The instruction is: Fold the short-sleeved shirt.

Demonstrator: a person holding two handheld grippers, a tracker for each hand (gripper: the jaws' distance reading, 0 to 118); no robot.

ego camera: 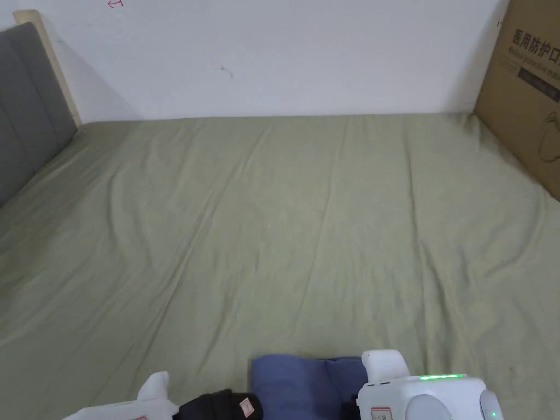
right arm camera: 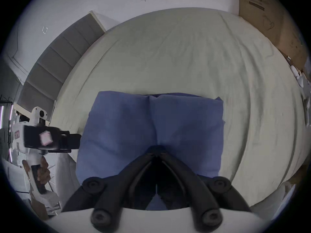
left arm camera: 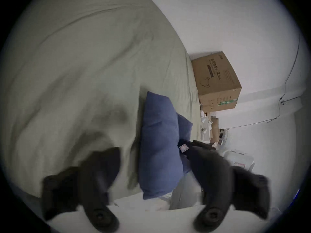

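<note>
One folded shirt (right arm camera: 151, 129), long axis along bed (right arm camera: 185, 55) edge.

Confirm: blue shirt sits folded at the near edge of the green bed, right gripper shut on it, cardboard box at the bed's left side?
One thing is off: the cardboard box stands at the bed's right side, as the head view shows; a grey headboard is on the left. The rest holds: the blue shirt lies folded at the near edge of the green bed, and the right gripper has its jaws shut on it.
</note>
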